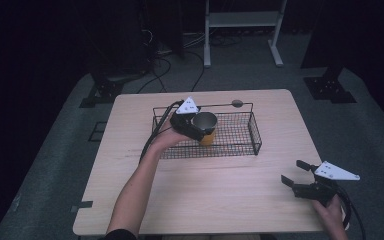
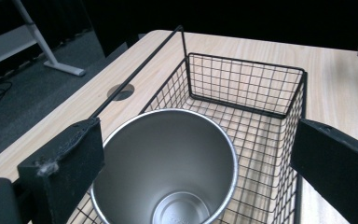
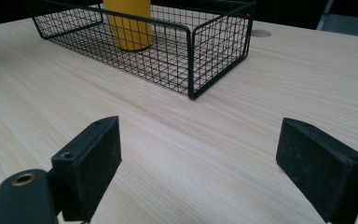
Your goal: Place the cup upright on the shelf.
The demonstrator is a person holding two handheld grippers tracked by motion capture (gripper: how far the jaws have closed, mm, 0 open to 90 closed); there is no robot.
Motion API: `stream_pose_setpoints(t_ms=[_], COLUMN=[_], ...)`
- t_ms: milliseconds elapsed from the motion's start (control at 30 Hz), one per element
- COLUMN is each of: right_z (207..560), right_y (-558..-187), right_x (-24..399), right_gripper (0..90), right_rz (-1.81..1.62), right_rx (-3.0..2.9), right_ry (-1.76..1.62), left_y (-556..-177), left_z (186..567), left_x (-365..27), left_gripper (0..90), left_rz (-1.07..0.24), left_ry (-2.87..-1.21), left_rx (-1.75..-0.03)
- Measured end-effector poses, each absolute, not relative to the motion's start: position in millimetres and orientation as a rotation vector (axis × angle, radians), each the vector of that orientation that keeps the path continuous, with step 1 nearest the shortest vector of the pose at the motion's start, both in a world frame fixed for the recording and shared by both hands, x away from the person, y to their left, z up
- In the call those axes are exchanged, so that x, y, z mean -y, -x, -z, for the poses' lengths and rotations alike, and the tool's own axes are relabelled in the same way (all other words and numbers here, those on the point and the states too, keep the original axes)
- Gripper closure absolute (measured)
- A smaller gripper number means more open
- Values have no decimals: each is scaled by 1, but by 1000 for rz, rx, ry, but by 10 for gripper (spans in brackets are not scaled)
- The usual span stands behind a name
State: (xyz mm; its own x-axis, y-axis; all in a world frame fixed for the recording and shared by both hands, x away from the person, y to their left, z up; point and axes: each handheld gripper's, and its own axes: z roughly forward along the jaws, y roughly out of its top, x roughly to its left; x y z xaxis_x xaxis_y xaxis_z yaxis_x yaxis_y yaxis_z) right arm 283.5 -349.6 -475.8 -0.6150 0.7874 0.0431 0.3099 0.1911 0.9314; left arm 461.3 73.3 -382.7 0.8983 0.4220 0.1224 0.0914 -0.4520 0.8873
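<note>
Surface: one rectangular desk (image 1: 220,195) of pale wood-grain laminate with rounded corners, and a round cable port at its 12 o'clock edge. It stands on grey carpet in a dark room. One white metal frame (image 1: 242,20) stands beyond at 12 o'clock; black cables lie on the floor toward 11 o'clock.

Item 1, count one: black wire-mesh basket (image 1: 240,150), rectangular, open-topped, with a thin bar handle along its far side. It sits at the desk's centre, toward 12 o'clock.

Item 2, count one: yellow tumbler with a brushed-steel interior (image 1: 206,127), round, tapering toward its base, upright. It stands inside the basket, toward its 9 o'clock end. The left gripper view looks down into its smooth silver bore (image 2: 168,163); the right gripper view shows its matte yellow wall (image 3: 128,23) through the mesh.

Item 3, count two: black hand-held grippers, each with a grey three-cornered plate and a trailing cable.
- Left hand-held gripper (image 1: 196,126): over the basket's 9 o'clock end, released, its jaws spread wide on either side of the tumbler's rim; one jaw lies close against the rim, the other stands clear of it.
- Right hand-held gripper (image 1: 295,176): at the desk's 4 o'clock corner, well apart from the basket, released, jaws wide over bare wood.
</note>
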Motion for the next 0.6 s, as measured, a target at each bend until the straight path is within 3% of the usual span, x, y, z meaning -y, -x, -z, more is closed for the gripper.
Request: stream_pose_setpoints(t_ms=[600], right_z=[476], right_y=[-284], right_x=[350], right_gripper=[130], right_rz=[-1423], right_rx=[-2017], right_ry=[-1033], left_y=[-446], left_z=[373], left_x=[-77], left_gripper=[21], left_rz=[-389], left_ry=[-1972], left_rx=[-355])
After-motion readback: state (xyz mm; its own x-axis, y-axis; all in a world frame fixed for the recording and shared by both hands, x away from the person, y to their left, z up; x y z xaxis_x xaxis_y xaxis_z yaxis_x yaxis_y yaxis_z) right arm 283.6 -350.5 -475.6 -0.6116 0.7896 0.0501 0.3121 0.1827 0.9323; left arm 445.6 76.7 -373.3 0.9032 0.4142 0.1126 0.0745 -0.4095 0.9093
